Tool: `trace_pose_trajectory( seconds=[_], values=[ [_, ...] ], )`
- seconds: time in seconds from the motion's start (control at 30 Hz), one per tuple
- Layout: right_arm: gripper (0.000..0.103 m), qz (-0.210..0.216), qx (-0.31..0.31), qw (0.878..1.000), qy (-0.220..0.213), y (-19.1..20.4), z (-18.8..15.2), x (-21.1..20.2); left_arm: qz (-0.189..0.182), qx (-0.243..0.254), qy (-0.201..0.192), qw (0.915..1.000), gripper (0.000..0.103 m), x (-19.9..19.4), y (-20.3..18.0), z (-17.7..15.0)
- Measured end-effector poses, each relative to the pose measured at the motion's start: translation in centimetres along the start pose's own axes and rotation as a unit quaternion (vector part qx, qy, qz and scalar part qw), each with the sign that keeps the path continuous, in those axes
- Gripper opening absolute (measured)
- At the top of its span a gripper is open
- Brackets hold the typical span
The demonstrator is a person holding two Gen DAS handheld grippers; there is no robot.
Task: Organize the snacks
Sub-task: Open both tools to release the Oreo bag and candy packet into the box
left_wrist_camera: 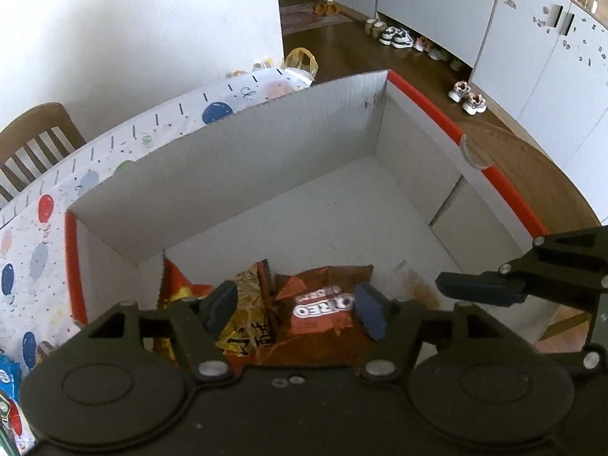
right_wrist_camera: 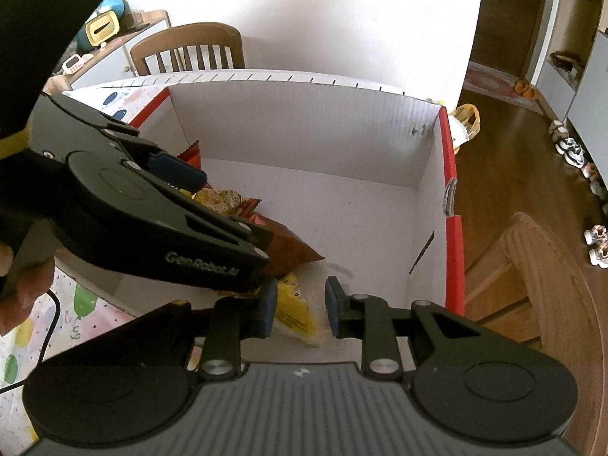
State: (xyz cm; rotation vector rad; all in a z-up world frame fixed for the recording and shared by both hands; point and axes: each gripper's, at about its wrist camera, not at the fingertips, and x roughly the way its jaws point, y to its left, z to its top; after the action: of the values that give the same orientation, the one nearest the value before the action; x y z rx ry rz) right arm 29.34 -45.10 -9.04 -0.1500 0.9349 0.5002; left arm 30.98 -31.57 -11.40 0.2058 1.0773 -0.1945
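Cardboard box [left_wrist_camera: 247,144], white inside with red edges, is the landmark here: the snacks sit bunched in its near-left corner, with an Oreo pack [left_wrist_camera: 326,309] on top, a yellow bag [left_wrist_camera: 247,319] just beside it and a red pack [left_wrist_camera: 178,288] against the wall. Left gripper [left_wrist_camera: 294,304] hangs over that pile with jaws wide apart and nothing in them. Right gripper [right_wrist_camera: 298,306] is also spread and empty, hovering above a yellow bag [right_wrist_camera: 294,304] on the box floor. Biggest risk looks like the two grippers bumping each other, since the left one crosses right in front of the right one's view above the same corner; a reach from either could clip the other. The packs overlap too, so a grab could snag two at once or crush the crinkly foil. Most of the box floor away from that corner is bare. Outside the box there's a balloon-print tablecloth [left_wrist_camera: 38,228], a wooden chair [right_wrist_camera: 190,47] behind it, and shoes [left_wrist_camera: 397,36] along the far cabinets, none of it in the way.
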Motion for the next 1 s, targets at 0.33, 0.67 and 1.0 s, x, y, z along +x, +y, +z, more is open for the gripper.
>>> trace_pose_trajectory(
  seconds=[0.33,0.67,1.0],
  values=[
    [0.027,-0.005,0.011,1.000,-0.022,0.3,-0.1,-2.2,0.005,-0.012,-0.030,0.9995,0.082,-2.7,1.0,-0.5],
    [0.027,-0.034,0.000,0.998,-0.052,2.6,0.0,-4.5,-0.003,-0.037,-0.078,0.9962,0.086,-7.0,3.2,-1.8],
    [0.027,-0.044,0.024,0.995,-0.088,5.3,0.7,-6.3,-0.007,-0.072,-0.118,0.9904,0.092,-10.9,7.2,-4.5]
  ],
)
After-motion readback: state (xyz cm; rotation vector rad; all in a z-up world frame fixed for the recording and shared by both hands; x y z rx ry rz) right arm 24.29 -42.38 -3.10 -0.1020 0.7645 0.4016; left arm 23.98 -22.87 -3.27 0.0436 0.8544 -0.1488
